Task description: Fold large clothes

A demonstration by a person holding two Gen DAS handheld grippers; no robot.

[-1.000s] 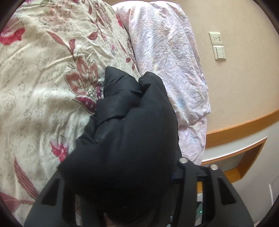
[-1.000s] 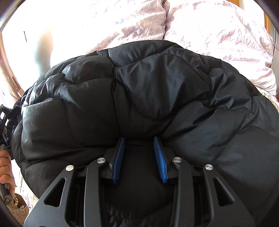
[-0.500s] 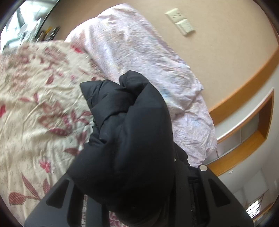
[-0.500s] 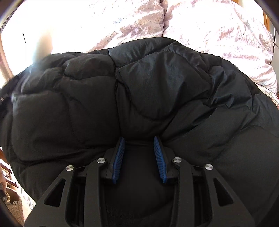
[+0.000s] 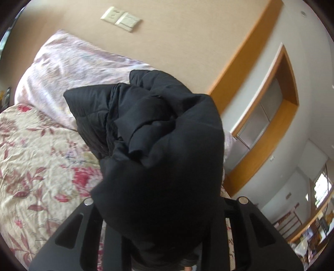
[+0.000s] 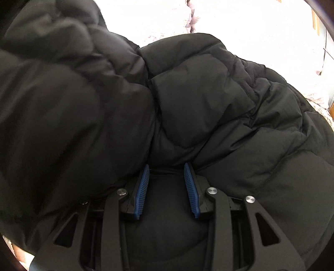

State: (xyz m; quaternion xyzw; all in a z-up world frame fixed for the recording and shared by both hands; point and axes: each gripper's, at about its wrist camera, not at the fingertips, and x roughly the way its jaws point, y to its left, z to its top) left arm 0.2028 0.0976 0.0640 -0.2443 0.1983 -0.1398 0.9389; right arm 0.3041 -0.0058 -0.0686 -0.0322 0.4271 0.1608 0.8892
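Observation:
A black puffer jacket [image 6: 208, 100] fills the right wrist view, spread over the bed. My right gripper [image 6: 167, 168] is shut on a fold of it, with black fabric pinched between the blue pads [image 6: 143, 187]. In the left wrist view a bunched part of the same jacket [image 5: 162, 135] hangs lifted above the bed. It drapes over my left gripper [image 5: 160, 200] and hides the fingertips; the gripper is shut on it. The jacket's left side rises in a thick fold [image 6: 52, 83] at the left of the right wrist view.
A floral bed cover [image 5: 41, 166] lies under the jacket, with a pale pink pillow [image 5: 73, 68] at the head. Behind it stands a beige wall with switch plates [image 5: 121, 17] and a wood-framed niche [image 5: 271, 116].
My left gripper has risen and rolled, carrying its bunch of jacket up off the bed. In the right wrist view the jacket's left side has lifted and swung closer. The right gripper has stayed put.

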